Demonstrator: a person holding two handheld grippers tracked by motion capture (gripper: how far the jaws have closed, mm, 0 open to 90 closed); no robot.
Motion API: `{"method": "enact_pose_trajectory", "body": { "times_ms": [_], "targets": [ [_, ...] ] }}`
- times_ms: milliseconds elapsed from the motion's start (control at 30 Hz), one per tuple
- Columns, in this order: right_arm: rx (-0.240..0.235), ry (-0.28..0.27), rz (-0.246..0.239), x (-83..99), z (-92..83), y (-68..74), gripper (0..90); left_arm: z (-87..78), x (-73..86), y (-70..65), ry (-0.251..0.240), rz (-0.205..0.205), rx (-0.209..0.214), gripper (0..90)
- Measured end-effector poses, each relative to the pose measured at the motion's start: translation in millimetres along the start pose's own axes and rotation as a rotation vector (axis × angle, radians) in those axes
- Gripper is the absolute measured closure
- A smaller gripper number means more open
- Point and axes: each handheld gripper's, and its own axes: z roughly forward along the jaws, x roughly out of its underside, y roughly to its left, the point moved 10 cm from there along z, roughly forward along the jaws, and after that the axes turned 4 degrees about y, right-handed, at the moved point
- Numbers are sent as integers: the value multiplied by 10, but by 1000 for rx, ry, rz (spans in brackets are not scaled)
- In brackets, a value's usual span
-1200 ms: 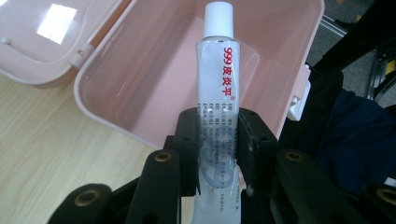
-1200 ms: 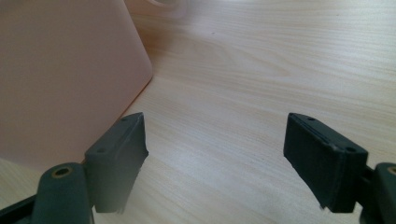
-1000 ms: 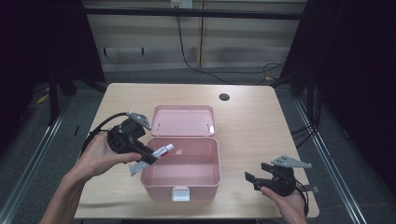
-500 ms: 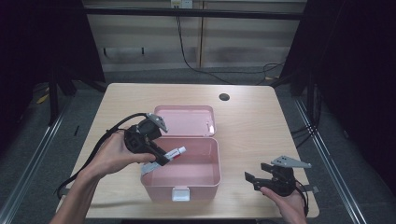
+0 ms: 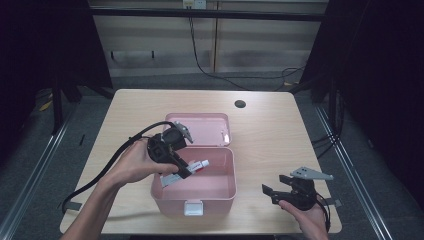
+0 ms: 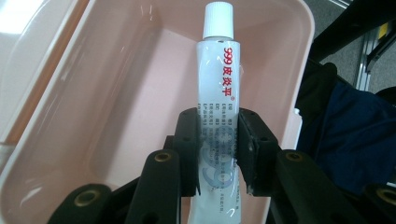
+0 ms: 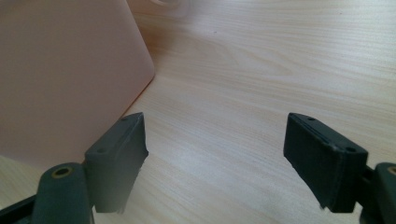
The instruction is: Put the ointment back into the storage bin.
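Table (image 5: 280, 125): one pink box (image 5: 220, 187); one tube (image 5: 192, 168).

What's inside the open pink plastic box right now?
The pink box looks bare inside; the white ointment tube, clamped by the left gripper, hangs above it. The floor beneath the tube is hidden.

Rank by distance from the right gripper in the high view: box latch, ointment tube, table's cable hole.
From the right gripper:
1. Box latch, to its left on the pink box's near wall.
2. Ointment tube, farther left, held over the box.
3. Cable hole, near the table's far edge.
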Motion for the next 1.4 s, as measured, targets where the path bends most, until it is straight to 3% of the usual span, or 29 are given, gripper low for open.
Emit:
{"method": "enact_pose_trajectory", "body": {
  "times_ms": [133, 333, 733, 800, 867, 967, 1400],
  "targets": [
    [0, 0, 1, 0, 1, -2, 207, 71, -22, 1, 13, 9, 12, 710],
    [-2, 4, -1, 4, 2, 7, 208, 200, -64, 65, 43, -12, 26, 710],
    [-2, 3, -1, 6, -3, -7, 209, 370, -99, 24, 68, 1, 47, 710],
    [-2, 4, -1, 5, -1, -5, 209, 389, -106, 17, 75, 6, 33, 710],
    [-1, 5, -1, 6, 0, -7, 209, 421, -129, -74, 115, 47, 17, 710],
    [-2, 4, -1, 6, -4, -6, 209, 464, -155, -95, 133, 57, 10, 710],
    [-6, 7, -4, 9, -1, 2, 208, 645, -121, -121, 188, 90, 45, 708]
  ]
}}
